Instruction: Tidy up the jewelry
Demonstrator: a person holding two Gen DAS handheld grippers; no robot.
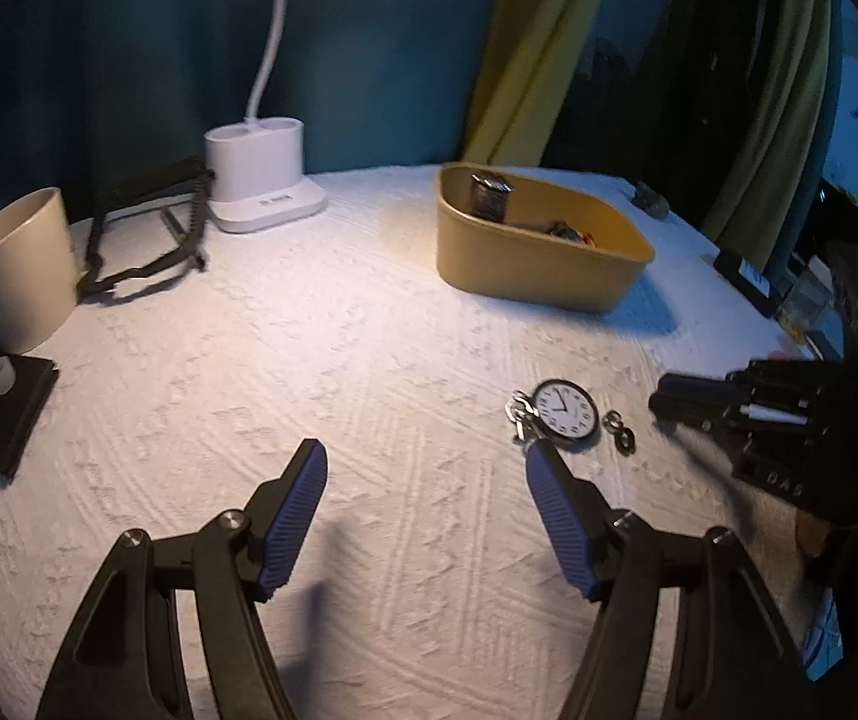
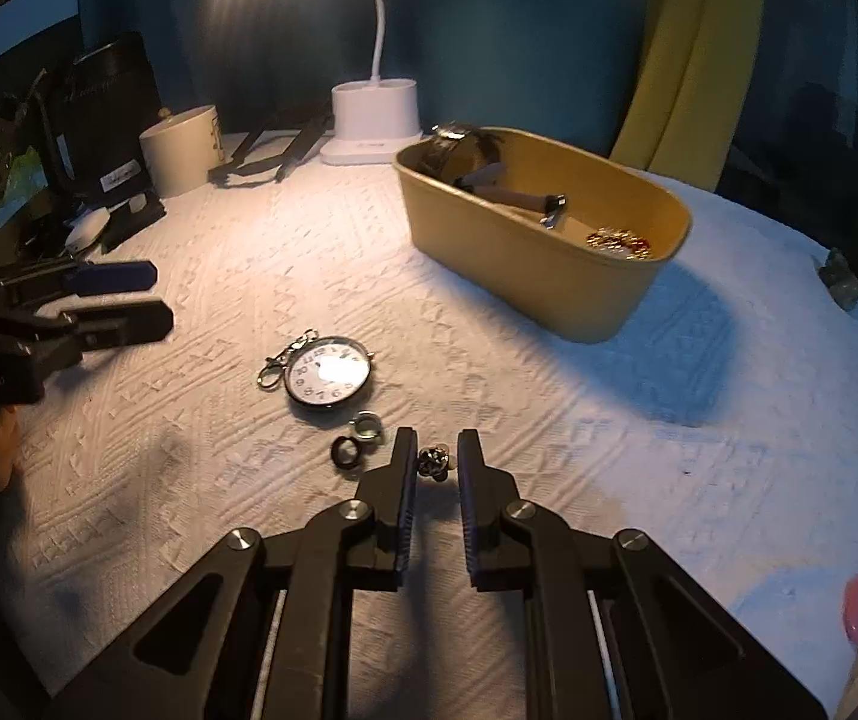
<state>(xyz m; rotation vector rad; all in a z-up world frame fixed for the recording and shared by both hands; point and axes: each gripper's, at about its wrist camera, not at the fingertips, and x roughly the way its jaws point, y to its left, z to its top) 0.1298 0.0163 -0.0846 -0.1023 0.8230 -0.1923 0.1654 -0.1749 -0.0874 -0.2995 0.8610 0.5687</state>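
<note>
Right gripper jaws pinching ornate ring, pocket watch near

Rough embossed white cloth, matt tan plastic bin, shiny metal pocket watch, ribbed blue fingers.

We see a bench covered by a white textured cloth. At its far edge stands a white plastic lamp base with a bent white neck, and left of it a cream ceramic mug; a black folded strap lies between them. A tan oval plastic tub sits toward the right. Near the middle lies a round silver pocket watch with a white dial, a metal clasp touching its left side. Just in front of it lie a silver ring and a dark ring, side by side, and beside them a small knobbly silver trinket.
</note>
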